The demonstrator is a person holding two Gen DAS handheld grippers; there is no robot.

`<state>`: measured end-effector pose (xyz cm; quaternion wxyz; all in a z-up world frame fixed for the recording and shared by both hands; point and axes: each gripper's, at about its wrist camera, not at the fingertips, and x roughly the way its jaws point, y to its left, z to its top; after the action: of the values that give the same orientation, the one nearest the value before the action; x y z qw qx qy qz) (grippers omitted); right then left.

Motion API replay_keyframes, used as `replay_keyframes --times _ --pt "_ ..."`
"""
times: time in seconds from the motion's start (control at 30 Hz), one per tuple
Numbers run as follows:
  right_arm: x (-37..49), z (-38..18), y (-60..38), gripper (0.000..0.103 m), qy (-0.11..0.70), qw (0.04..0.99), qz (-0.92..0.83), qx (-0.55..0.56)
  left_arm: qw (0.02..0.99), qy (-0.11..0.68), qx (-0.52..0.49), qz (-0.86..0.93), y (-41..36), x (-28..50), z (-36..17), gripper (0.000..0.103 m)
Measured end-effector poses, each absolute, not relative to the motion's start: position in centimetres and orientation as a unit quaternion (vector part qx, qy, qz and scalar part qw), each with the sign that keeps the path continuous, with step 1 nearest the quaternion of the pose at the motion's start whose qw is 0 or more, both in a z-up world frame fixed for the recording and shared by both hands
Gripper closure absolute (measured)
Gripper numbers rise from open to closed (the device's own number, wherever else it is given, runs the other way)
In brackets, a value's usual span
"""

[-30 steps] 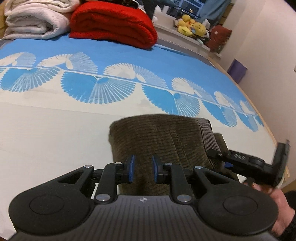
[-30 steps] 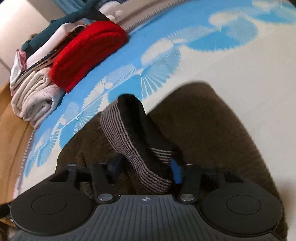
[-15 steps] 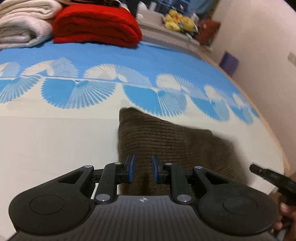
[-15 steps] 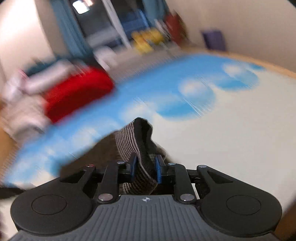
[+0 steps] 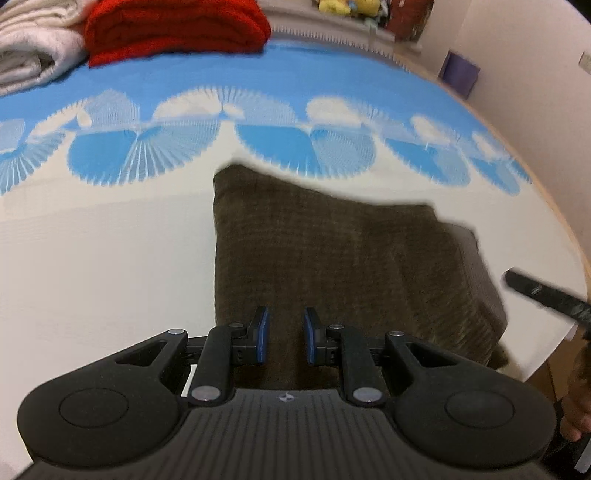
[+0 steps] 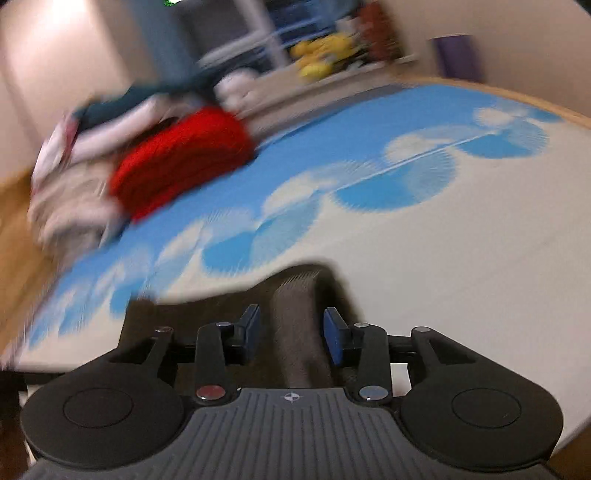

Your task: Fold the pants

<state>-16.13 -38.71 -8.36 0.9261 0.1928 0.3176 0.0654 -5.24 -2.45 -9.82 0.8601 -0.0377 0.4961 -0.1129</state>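
Observation:
The brown corduroy pants lie folded into a flat block on the white part of the bedspread. My left gripper hovers over their near edge, its blue pads a small gap apart and nothing pinched between them. In the right wrist view the grey striped waistband stands up between the blue pads of my right gripper. Its jaws are opening, and a gap shows on each side of the band. One finger of the right gripper pokes in at the right of the left wrist view.
A folded red blanket and white towels are stacked at the far end of the blue-and-white bedspread. The bed's wooden edge runs along the right near a wall. A hand shows at the lower right.
The right gripper closed on the waistband, swung up and across, and has now spread its pads off it. The left gripper moved closer over the pants, which now lie flatter.

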Motion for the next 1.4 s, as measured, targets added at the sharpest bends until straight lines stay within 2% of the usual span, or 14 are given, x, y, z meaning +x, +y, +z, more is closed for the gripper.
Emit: replay_keyframes --times 0.07,0.13,0.2,0.23,0.33,0.43,0.53,0.6,0.73,0.87,1.13,1.2,1.3,1.4 --pt "-15.1 -10.3 -37.3 0.064 0.392 0.908 0.052 0.141 0.832 0.545 -0.002 -0.104 -2.8 -4.9 -12.0 0.081" --pt "-14.3 -12.4 -36.8 0.051 0.446 0.889 0.023 0.096 0.827 0.553 0.002 -0.097 -2.8 -4.8 -12.5 0.08" --pt "-14.1 -12.2 -37.8 0.054 0.448 0.882 0.016 0.145 0.832 0.546 -0.013 -0.098 -2.7 -4.3 -11.5 0.079" --pt "-14.1 -11.6 -38.2 0.06 0.436 0.885 0.015 0.16 0.841 0.532 -0.023 -0.1 -2.6 -4.2 -10.8 0.079" --pt "-15.0 -10.1 -37.6 0.06 0.382 0.915 0.009 0.131 0.873 0.476 -0.039 -0.098 -2.3 -3.6 -8.6 0.078" --pt "-14.3 -11.8 -37.2 0.06 0.429 0.898 0.005 0.095 0.894 0.435 -0.061 -0.088 -2.3 -2.2 -7.3 0.078" --pt "-14.3 -12.2 -37.9 0.06 0.433 0.893 0.001 0.126 0.901 0.419 -0.077 -0.076 -2.5 -0.3 -7.4 0.078" --pt "-14.5 -12.4 -38.1 0.06 0.431 0.894 0.006 0.12 0.9 0.424 -0.077 -0.061 -2.6 1.0 -8.3 0.078" --pt "-15.1 -12.2 -38.3 0.06 0.427 0.896 0.009 0.124 0.861 0.506 -0.043 -0.018 -2.6 4.0 -13.2 0.077" --pt "-14.6 -12.2 -37.6 0.06 0.424 0.899 0.015 0.111 0.866 0.498 -0.04 -0.021 -2.7 3.8 -11.8 0.075" --pt "-15.1 -9.8 -37.9 0.057 0.374 0.919 0.007 0.129 0.866 0.482 0.001 -0.132 -2.2 -1.8 -7.3 0.067" --pt "-14.7 -10.4 -37.5 0.057 0.4 0.91 0.002 0.108 0.847 0.501 0.014 -0.177 -2.6 -3.5 -7.9 0.066" --pt "-14.4 -12.0 -37.8 0.046 0.433 0.892 -0.017 0.126 0.807 0.54 0.091 -0.222 -4.1 -5.9 -11.0 0.062" --pt "-14.2 -11.6 -38.1 0.046 0.438 0.887 -0.017 0.146 0.812 0.513 0.152 -0.231 -4.9 -8.0 -12.4 0.061"
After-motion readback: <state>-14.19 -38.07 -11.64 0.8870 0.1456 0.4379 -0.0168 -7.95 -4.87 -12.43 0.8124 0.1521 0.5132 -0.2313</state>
